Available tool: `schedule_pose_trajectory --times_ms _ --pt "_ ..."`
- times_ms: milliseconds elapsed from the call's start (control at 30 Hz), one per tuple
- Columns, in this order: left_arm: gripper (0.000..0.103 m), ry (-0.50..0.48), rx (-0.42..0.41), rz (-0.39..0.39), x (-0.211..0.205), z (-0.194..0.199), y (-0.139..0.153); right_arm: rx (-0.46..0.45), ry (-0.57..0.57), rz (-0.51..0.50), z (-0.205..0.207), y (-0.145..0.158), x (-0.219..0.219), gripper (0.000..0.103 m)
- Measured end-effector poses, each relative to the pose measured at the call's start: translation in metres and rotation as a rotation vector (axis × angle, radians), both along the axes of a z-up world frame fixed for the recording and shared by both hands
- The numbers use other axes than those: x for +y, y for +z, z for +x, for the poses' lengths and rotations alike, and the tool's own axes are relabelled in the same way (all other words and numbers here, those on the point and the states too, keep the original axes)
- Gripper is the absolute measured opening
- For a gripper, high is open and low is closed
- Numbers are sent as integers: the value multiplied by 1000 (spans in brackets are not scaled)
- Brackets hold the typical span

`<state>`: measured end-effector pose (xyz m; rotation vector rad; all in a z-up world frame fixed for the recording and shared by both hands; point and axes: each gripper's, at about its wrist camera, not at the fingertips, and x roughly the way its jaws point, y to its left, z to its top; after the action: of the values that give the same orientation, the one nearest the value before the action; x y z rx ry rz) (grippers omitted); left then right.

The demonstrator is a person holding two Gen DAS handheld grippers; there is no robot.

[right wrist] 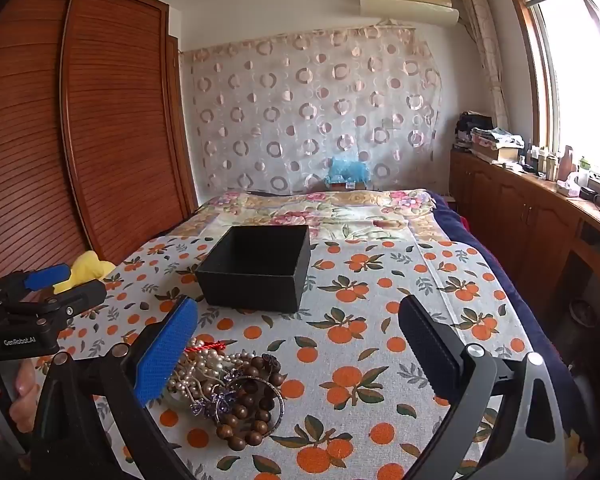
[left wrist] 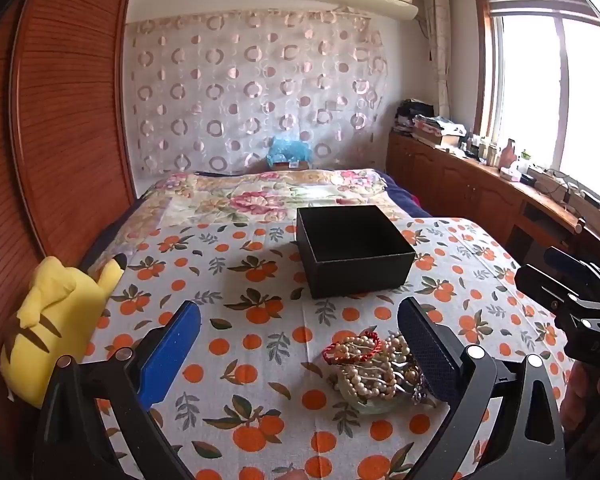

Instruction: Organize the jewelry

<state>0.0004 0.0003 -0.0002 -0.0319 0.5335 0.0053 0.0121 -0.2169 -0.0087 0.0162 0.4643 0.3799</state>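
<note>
**Op:** Jewelry pile sits right under my fingers on the orange-print cloth spread over the bed: pearls, brown wooden beads, a bangle, a purple brooch, a red cord, all tangled in one heap.

**Obs:** Why hover there?

**Op:** I judge nothing has been sorted yet, so I keep both tools over the source. My right gripper has its fingers spread wide, the blue finger just beside the heap, pinching nothing. My left gripper is likewise fully spread and empty, the pile near its dark finger.

**Obs:** And the black box?

**Op:** Open, apparently empty, just beyond the heap, a short carry for each piece, I reckon. A yellow plush lies off at the cloth's edge, out of my way.
</note>
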Motion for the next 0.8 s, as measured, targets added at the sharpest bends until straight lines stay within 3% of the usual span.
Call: schedule_pose_trajectory --times_ms 800 --pt "95 -10 -30 1 -2 -3 7 1 0 4 -1 2 1 100"
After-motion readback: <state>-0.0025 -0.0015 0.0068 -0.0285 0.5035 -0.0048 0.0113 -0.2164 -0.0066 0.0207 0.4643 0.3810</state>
